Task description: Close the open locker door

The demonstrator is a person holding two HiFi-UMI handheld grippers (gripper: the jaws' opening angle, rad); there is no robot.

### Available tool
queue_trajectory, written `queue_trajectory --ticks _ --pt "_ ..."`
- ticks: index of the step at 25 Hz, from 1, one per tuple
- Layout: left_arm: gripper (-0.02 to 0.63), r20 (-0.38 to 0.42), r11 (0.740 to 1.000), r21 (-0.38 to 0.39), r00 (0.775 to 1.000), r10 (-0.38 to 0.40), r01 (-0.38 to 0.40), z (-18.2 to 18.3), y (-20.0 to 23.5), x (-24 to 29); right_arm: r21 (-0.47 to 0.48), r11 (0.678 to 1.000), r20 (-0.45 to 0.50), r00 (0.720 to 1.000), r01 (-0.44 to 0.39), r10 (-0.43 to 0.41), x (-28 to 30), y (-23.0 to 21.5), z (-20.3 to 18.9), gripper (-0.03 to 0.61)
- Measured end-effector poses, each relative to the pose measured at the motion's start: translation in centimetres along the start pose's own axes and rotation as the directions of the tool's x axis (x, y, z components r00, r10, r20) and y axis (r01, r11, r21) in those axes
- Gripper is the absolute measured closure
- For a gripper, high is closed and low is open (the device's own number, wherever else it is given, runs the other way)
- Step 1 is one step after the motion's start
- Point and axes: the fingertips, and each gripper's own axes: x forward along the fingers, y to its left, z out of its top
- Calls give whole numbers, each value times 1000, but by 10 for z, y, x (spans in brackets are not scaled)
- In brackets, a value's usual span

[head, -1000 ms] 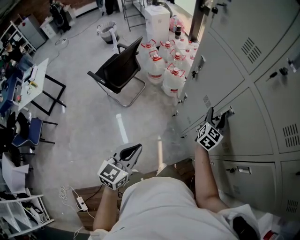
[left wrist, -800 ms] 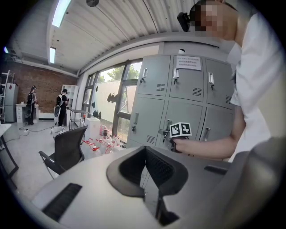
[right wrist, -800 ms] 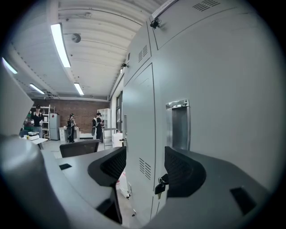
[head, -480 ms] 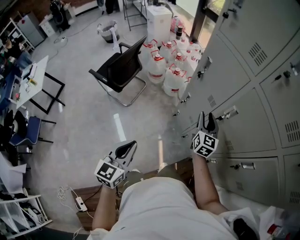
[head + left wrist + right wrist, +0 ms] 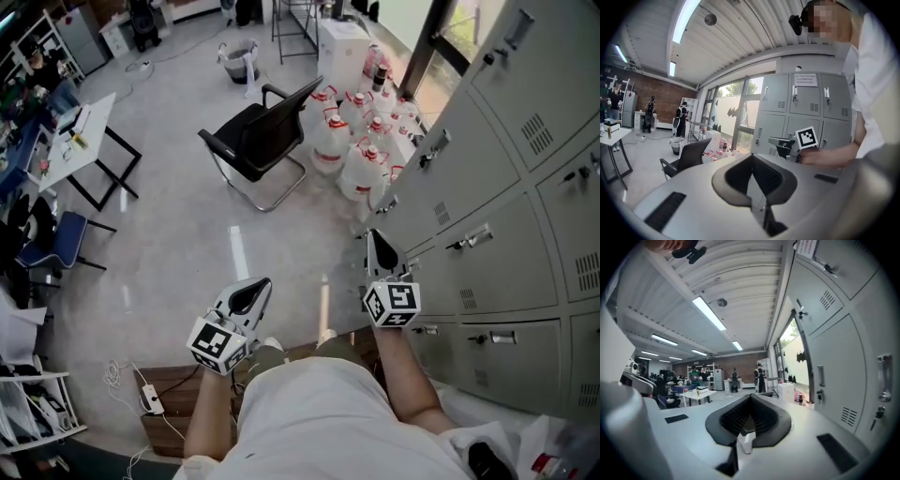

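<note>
The grey lockers fill the right side of the head view, and every door I see lies flush with its neighbours. One door's handle sits just right of my right gripper. That gripper hangs clear of the doors, shut with nothing between its jaws. The right gripper view has the locker fronts at its right and the right gripper shut. My left gripper is held low at the left over the floor, also shut and empty. The left gripper view faces the lockers and the right gripper's marker cube.
A black chair stands on the grey floor ahead. Several water jugs cluster at the lockers' far end. A white table is at the left, and a power strip lies near my feet.
My right gripper has come off the locker door handle and drawn back to the left, and its jaws have gone from open to shut. The left gripper has barely moved.
</note>
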Motion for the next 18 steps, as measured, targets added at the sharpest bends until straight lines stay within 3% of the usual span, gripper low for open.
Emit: queue_trajectory --ticks 4,10,15,18 --pt "610 18 999 -9 999 34 -33 0 11 -20 -51 982 -6 984 -180 180 3 70 10 568" --pt "611 40 997 -11 997 73 -72 2 21 -47 -107 911 -32 917 -398 397 -7 149 25 568" --pt "611 52 996 -11 994 94 -94 4 29 -61 -190 834 -70 854 -518 515 -19 188 22 568" --pt "611 54 995 -7 994 97 -96 5 31 -64 -192 805 -90 827 -561 555 -26 200 18 568"
